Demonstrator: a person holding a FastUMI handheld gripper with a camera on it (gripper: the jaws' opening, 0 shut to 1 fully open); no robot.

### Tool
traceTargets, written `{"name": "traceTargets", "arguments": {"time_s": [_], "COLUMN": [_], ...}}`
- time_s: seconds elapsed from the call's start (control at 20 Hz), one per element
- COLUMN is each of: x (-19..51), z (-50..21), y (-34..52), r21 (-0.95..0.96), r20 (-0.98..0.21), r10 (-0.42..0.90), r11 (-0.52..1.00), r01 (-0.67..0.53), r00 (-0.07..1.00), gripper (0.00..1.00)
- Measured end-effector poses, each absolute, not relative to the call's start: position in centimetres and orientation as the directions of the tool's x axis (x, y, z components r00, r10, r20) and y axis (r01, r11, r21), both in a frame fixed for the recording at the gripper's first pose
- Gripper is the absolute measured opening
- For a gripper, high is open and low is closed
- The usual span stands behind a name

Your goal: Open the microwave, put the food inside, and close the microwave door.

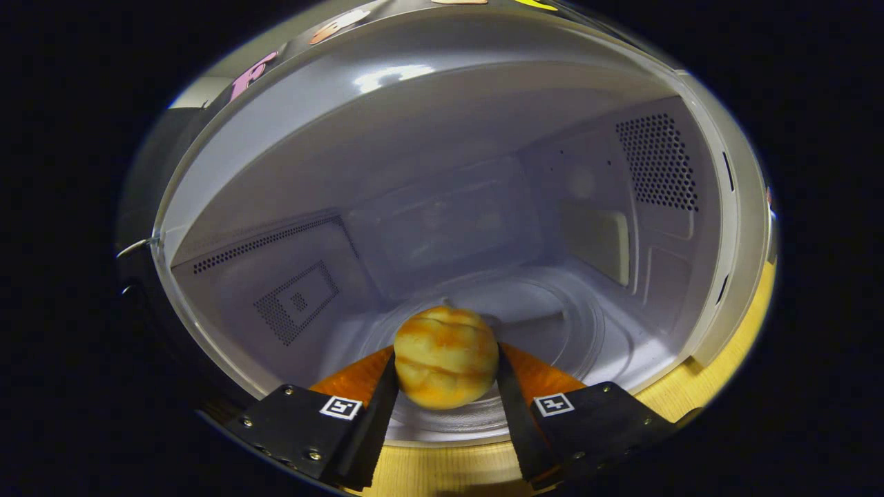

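- Hand-held gripper (pixel 445 376): its two fingers are pressed against the flanks of the bun (pixel 445 357), which is pinched between them.
- Bun is held at the microwave (pixel 442 207) mouth, just above the glass turntable (pixel 552 331); door already open.
- Bun is judged light, soft and easily crushed; a gentle hold at its widest middle is advised.
- Worktop (pixel 690 397) is seen below the cavity.

One microwave (pixel 442 172), one bread roll (pixel 446 357), one tongs (pixel 446 386) clamping it.
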State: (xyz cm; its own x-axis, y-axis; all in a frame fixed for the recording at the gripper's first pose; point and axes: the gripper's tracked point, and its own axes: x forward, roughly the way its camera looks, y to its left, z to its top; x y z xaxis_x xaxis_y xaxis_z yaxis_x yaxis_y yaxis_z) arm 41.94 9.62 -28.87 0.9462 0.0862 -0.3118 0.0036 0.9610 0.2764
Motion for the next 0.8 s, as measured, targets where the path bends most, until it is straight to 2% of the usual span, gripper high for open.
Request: {"name": "traceTargets", "arguments": {"time_s": [0.1,0.2,0.3,0.55,0.8], "x": [41.9,41.8,41.5,39.0,32.8], "z": [-28.8,-28.7,-28.5,-27.5,-22.4], "y": [10.3,10.1,9.9,10.1,10.1], "r21": [0.270,0.256,0.227,0.215,0.270], "r20": [-0.298,-0.301,-0.299,-0.320,-0.234], "r10": [0.103,0.089,0.075,0.112,0.177], "r11": [0.963,0.967,0.974,0.976,0.956], "r01": [-0.020,-0.010,-0.005,-0.043,-0.111], "r00": [0.949,0.950,0.951,0.941,0.956], "gripper": [0.76,0.89,0.98,0.98,0.98]}}
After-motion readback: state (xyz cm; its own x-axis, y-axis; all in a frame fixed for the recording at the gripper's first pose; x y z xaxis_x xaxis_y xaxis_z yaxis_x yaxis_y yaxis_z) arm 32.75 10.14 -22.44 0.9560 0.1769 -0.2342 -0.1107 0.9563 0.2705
